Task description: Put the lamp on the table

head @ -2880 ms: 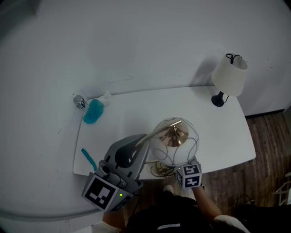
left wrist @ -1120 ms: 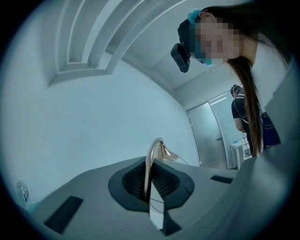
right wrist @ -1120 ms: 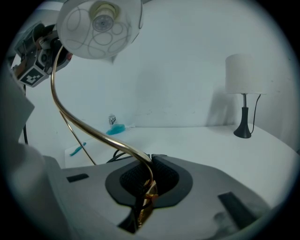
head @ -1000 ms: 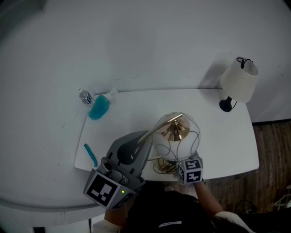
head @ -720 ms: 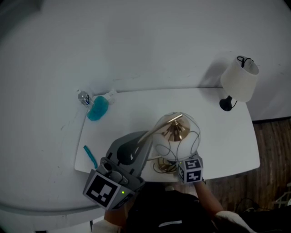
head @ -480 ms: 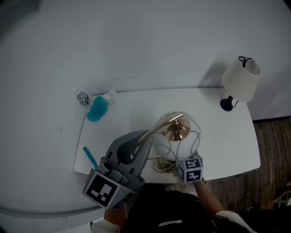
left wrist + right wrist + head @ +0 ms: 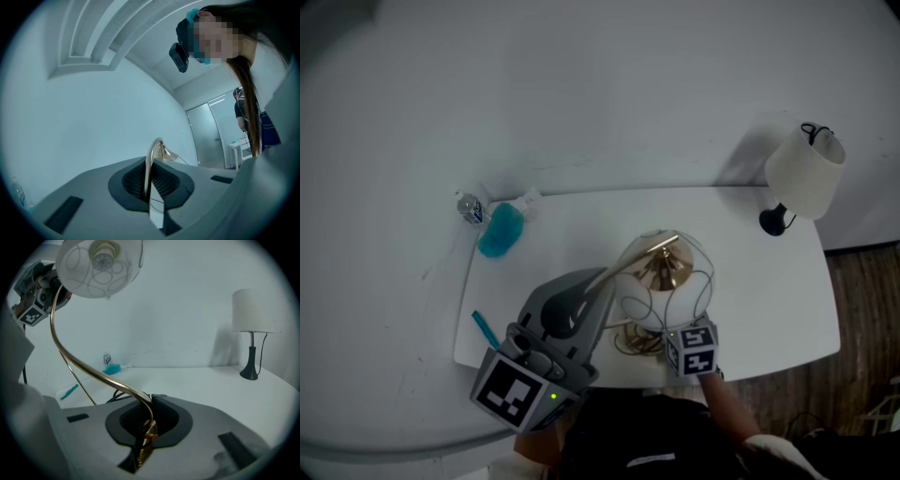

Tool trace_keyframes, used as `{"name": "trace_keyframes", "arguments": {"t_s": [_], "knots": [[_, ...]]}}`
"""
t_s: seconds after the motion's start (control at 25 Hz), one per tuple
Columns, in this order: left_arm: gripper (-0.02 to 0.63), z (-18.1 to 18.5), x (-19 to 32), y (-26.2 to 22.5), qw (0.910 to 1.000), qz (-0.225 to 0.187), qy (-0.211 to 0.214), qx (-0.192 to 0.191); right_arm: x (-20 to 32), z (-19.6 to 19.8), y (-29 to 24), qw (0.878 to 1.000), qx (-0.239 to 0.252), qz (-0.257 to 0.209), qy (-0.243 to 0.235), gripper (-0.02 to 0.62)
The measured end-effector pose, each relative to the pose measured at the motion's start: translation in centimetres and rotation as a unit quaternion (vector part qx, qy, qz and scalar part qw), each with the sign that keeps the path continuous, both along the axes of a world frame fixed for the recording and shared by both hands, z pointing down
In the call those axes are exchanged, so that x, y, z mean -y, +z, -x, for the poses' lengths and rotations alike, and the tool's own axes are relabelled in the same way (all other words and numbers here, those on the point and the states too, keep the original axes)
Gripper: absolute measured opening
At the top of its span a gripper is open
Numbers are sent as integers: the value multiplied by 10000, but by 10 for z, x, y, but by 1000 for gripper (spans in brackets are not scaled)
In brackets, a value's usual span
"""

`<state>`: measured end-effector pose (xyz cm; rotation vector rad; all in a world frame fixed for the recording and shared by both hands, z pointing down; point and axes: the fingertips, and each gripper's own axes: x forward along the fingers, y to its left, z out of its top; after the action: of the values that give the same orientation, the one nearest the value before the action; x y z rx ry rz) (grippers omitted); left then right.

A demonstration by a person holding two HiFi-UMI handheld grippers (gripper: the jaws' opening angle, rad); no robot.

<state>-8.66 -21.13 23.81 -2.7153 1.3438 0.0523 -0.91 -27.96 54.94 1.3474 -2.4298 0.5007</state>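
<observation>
Over the near edge of the white surface (image 7: 581, 234), you hold a brass-stemmed lamp (image 7: 661, 281) with both tools. Its round white shade, patterned with thin looping lines, hangs above the middle of the surface's front half. A curved gold stem runs down from it toward you.

Your left tool (image 7: 598, 291) is clenched on the upper part of the stem: the thin brass tube stands pinched between the two dark ribbed pads. Your right tool (image 7: 147, 430) is clenched on the lower end of the same stem, close to a gold fitting, with a dark cord looping beside it. No view shows whether the lamp's foot touches the surface.

At the far right corner stands a second lamp (image 7: 804, 173), upright, with a plain white shade and a black foot. At the far left corner a blue bottle (image 7: 499, 230) lies on its side, with a small clear bottle (image 7: 469, 208) just beside it. A slim teal stick (image 7: 481, 328) lies near the front left edge, well apart from the lamp you hold.
</observation>
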Motion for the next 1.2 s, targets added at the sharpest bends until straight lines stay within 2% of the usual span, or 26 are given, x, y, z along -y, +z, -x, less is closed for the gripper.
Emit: {"name": "trace_keyframes", "arguments": {"t_s": [1.2], "knots": [[12,23,62,10,9998,164,-38,-55,57,20,9,9999,-38,127,44,14]]}}
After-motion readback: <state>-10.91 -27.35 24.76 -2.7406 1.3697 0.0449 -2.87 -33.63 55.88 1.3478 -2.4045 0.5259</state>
